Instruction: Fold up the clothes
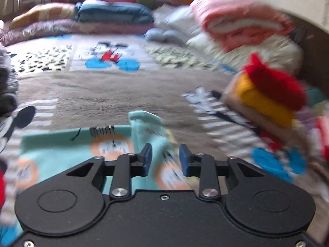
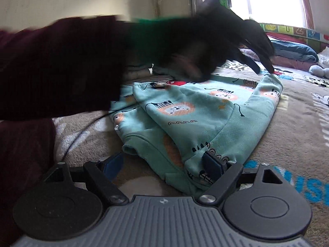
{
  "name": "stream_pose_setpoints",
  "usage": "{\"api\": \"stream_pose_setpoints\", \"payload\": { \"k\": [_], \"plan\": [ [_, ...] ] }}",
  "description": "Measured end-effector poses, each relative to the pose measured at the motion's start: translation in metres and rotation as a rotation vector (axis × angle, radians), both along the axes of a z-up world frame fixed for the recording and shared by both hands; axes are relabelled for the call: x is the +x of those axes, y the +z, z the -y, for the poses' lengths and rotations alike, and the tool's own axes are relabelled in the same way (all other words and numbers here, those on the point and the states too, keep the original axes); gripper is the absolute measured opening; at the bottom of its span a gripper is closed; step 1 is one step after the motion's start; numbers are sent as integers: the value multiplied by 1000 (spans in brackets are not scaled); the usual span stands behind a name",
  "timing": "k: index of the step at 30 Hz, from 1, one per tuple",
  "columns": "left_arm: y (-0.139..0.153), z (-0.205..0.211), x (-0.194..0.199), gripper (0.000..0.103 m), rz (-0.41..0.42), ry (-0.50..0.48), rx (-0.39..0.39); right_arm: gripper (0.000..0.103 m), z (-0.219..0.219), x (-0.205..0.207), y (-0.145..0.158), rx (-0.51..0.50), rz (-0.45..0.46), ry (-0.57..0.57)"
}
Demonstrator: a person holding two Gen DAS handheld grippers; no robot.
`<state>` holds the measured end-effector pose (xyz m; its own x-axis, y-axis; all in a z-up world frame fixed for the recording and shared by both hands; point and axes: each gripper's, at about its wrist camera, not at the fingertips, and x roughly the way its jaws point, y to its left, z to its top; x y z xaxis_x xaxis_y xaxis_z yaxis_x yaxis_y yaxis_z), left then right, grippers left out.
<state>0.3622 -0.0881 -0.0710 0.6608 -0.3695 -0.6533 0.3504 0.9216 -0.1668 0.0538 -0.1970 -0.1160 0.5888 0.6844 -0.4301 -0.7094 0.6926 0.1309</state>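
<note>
- One mint printed garment (image 2: 205,111) lay partly folded on the cartoon blanket (image 1: 115,90), at the right view's centre.
- Left tool (image 1: 165,160), spread, hovered over a raised fold; pinch at its edge.
- Right tool (image 2: 164,164), spread wide, at 6 o'clock; one finger touched the hem.

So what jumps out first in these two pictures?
A mint-green lion-print garment, partly folded, lies on a cartoon-mouse blanket. The left hand-held gripper hangs open over its raised fold, and the right hand-held gripper is open at its near edge. A folded stack sits at right.
</note>
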Motion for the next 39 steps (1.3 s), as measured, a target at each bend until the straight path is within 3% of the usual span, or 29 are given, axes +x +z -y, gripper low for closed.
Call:
{"api": "stream_pose_setpoints", "payload": {
  "k": [3, 6, 11, 14, 18, 26, 33, 39],
  "plan": [
    [-29, -1, 45, 18, -110, 82, 27, 85, 1, 1, -1, 12, -9, 2],
    [-29, -12, 59, 11, -155, 155, -55, 85, 2, 1, -3, 25, -18, 4],
    [-22, -16, 66, 9, -166, 201, -97, 85, 2, 2, -4, 33, -20, 5],
    [-5, -22, 55, 14, -109, 217, -93, 85, 2, 2, -4, 26, -14, 3],
    [23, -49, 19, 15, -57, 238, -71, 85, 3, 3, -4, 26, -12, 2],
    [61, -125, -93, 42, 25, 329, -66, 85, 1, 0, -3, 11, 5, -11],
    [52, -216, -201, 42, 29, 566, -229, 85, -1, -1, -2, 2, 17, -26],
    [14, -253, -229, 42, -64, 666, -401, 85, 0, -1, 1, 9, 13, -37]
  ]
}}
